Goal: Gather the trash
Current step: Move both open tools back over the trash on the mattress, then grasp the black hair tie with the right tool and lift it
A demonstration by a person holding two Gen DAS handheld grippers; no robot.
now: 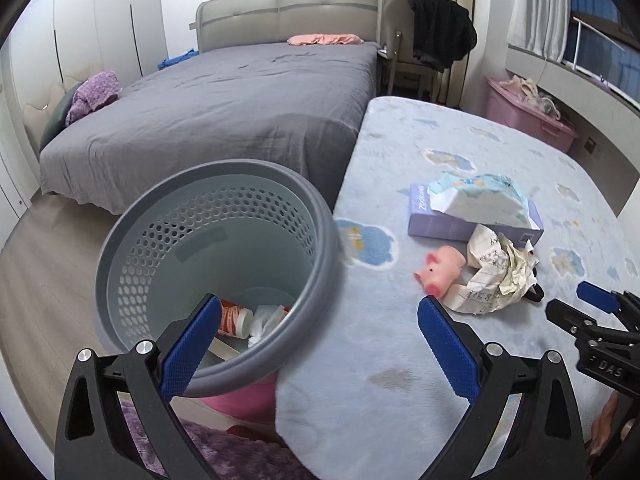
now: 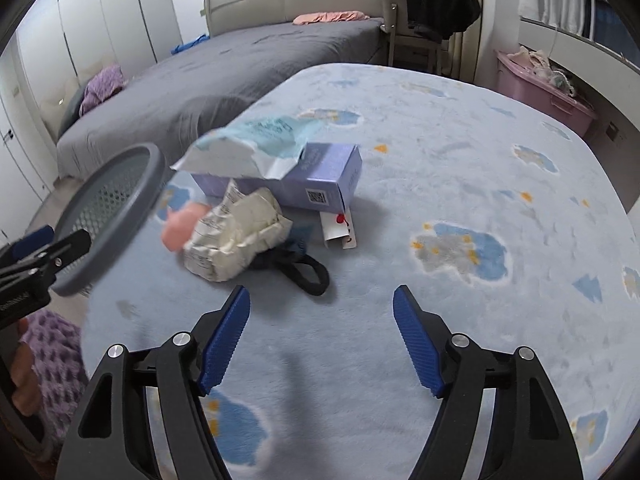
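A grey perforated trash basket (image 1: pixel 224 264) stands left of the blue cloud-print bed; it holds an orange-and-white bottle (image 1: pixel 234 318) and white tissue. My left gripper (image 1: pixel 320 320) is open, its left finger over the basket's rim, its right finger over the blanket. On the blanket lie a crumpled paper wad (image 2: pixel 236 236), a pink pig toy (image 1: pixel 438 270), a purple box (image 2: pixel 316 180) with a torn blue-white wrapper (image 2: pixel 248 148) on it, a black hair band (image 2: pixel 304 268) and a small white card (image 2: pixel 340 232). My right gripper (image 2: pixel 322 320) is open and empty, just short of the paper wad.
A large bed with a grey cover (image 1: pixel 224 108) fills the back left. A chair with a black jacket (image 1: pixel 440 28) stands behind. A pink storage bin (image 1: pixel 528 116) sits under the window. A purple fuzzy item (image 2: pixel 52 352) lies at the lower left.
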